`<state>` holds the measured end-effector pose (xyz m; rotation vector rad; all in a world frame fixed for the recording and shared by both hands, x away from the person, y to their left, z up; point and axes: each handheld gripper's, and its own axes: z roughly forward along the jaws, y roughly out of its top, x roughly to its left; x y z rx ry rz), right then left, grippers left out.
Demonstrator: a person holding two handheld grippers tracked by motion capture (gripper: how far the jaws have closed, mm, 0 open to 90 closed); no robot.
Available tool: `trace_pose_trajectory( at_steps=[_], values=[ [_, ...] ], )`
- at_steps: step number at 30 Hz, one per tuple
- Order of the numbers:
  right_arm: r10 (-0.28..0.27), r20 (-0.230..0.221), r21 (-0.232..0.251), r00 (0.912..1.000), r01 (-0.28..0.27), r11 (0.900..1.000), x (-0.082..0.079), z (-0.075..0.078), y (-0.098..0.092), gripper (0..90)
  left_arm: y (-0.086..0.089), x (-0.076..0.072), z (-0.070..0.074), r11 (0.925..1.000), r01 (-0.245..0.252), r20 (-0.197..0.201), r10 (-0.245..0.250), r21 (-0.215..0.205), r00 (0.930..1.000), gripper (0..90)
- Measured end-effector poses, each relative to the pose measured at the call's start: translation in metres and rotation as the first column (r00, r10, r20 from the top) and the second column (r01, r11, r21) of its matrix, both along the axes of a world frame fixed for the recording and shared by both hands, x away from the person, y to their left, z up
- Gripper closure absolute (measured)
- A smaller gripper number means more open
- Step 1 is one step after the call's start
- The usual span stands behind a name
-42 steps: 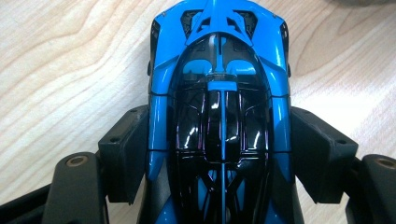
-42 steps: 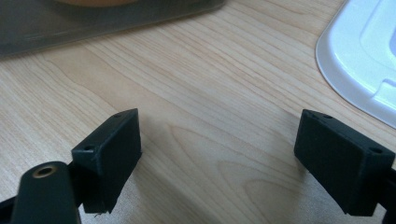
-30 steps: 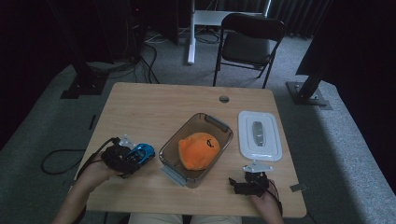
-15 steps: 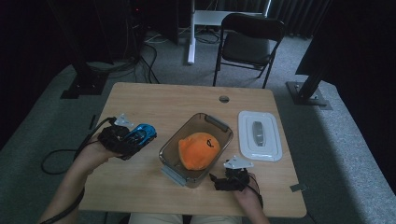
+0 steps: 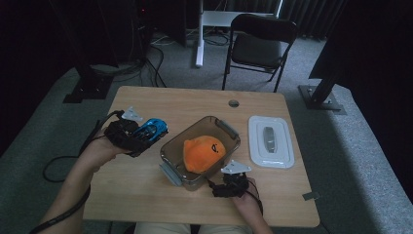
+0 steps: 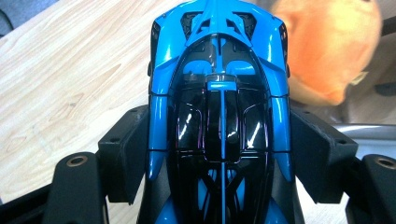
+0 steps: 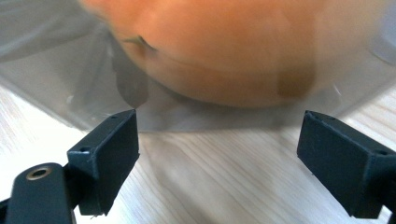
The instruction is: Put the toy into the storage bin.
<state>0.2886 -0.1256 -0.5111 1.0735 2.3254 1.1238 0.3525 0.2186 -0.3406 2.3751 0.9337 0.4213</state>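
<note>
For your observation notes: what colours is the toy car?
Blue and black toy car; left gripper view shows it best.

Glossy blue plastic toy car (image 6: 219, 116) – matt wooden table (image 5: 146, 180) (pale grain), clear plastic container (image 5: 170, 151).

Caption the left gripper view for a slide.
Left gripper clamps a blue toy car above the table.

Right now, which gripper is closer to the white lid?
The right gripper: it sits just left of and below the white lid. The left gripper, holding the blue toy car, is beyond the container.
</note>
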Motion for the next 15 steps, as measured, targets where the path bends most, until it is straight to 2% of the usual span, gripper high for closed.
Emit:
trace_pose_trajectory(
  at_steps=[5,9,15],
  values=[
    [0.008,0.028,-0.007,0.9996,-0.008,1.000,0.000,0.003,0.011,12.4,-0.012,0.003,0.005,0.9995,0.028,0.007,-0.028,-0.012,0.9996,28.6],
    [-0.012,0.035,-0.010,0.9993,0.012,1.000,-0.001,0.001,0.004,12.3,-0.024,0.004,0.011,0.9985,0.052,0.011,-0.052,-0.018,0.9986,28.7],
    [-0.052,0.005,-0.018,0.9986,0.053,0.998,0.000,-0.008,-0.012,12.4,-0.048,0.007,0.017,0.9953,0.092,0.017,-0.091,-0.030,0.9957,28.6]
  ],
)
